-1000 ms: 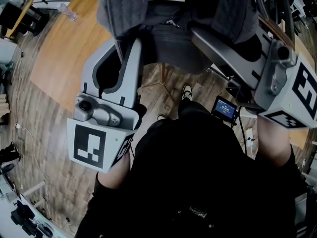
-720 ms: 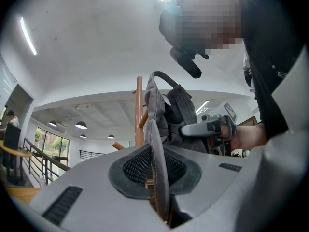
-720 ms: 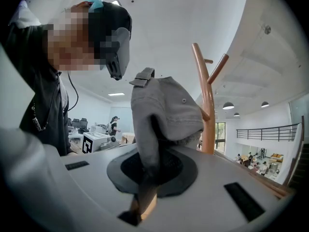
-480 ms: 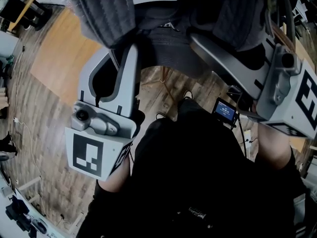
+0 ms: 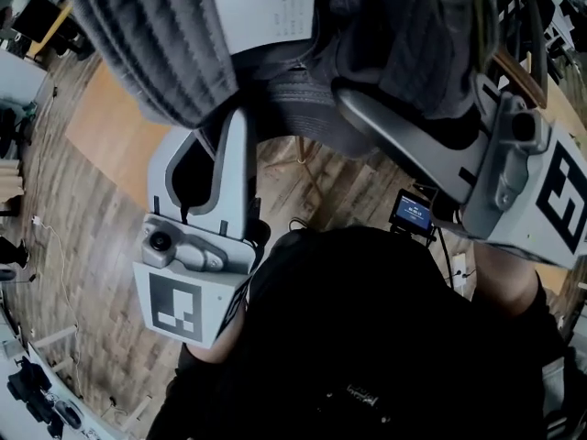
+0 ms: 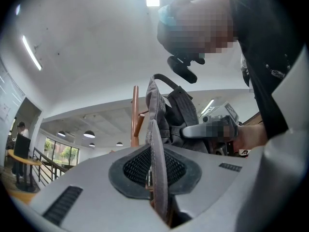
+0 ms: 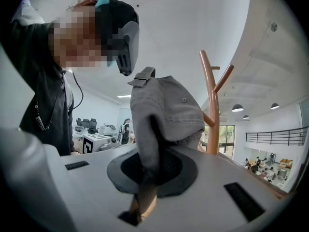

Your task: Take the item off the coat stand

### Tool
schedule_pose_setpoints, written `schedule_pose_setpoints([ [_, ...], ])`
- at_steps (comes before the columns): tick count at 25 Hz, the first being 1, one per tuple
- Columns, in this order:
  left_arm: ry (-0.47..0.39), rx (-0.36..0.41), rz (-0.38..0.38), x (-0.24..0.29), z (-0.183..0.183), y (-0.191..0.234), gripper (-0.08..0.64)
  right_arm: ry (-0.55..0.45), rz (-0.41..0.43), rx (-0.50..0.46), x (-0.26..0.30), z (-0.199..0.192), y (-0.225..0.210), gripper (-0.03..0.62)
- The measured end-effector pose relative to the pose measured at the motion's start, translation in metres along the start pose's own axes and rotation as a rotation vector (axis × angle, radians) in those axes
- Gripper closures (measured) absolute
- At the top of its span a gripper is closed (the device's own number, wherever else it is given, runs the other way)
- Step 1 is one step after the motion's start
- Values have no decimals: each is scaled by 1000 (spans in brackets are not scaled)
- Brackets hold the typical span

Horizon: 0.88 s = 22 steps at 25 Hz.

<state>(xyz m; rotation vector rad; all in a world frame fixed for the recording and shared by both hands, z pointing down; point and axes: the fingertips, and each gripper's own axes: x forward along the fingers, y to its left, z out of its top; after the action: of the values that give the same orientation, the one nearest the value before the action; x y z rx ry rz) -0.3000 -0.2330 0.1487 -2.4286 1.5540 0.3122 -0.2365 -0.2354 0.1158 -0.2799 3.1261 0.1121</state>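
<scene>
A grey cap (image 7: 166, 110) hangs between my two grippers, clear of the wooden coat stand (image 7: 212, 110) behind it. My right gripper (image 7: 152, 168) is shut on the cap's fabric near the strap side. My left gripper (image 6: 157, 173) is shut on the cap's (image 6: 159, 115) edge, seen edge-on, with the stand (image 6: 135, 115) behind. In the head view the cap (image 5: 293, 94) sits at the top between the left gripper (image 5: 225, 122) and the right gripper (image 5: 353, 99), above my dark clothing.
Ribbed grey fabric (image 5: 156, 35) fills the upper left of the head view, beside a white sheet (image 5: 266, 7). Below lie plank flooring, a tan mat (image 5: 110, 126) and a small lit screen (image 5: 413, 214). Cables and gear lie along the left edge (image 5: 27, 236).
Both grippers have shifted a little across the head view with the cap still held. The ribbed fabric now covers more of the upper left.
</scene>
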Motion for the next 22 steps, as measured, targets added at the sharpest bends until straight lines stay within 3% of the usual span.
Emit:
schedule_pose_setpoints([
  [4, -37, -20, -49, 19, 6, -40, 528, 2, -66, -5, -50, 6, 0, 561],
  [10, -13, -36, -199, 45, 12, -122, 528, 10, -182, 6, -136, 9, 0, 562],
  [18, 129, -140, -407, 78, -23, -176, 526, 78, -359, 189, -197, -22, -14, 562],
  [22, 167, -172, -515, 89, -38, -244, 526, 94, -433, 219, -264, -41, -3, 563],
])
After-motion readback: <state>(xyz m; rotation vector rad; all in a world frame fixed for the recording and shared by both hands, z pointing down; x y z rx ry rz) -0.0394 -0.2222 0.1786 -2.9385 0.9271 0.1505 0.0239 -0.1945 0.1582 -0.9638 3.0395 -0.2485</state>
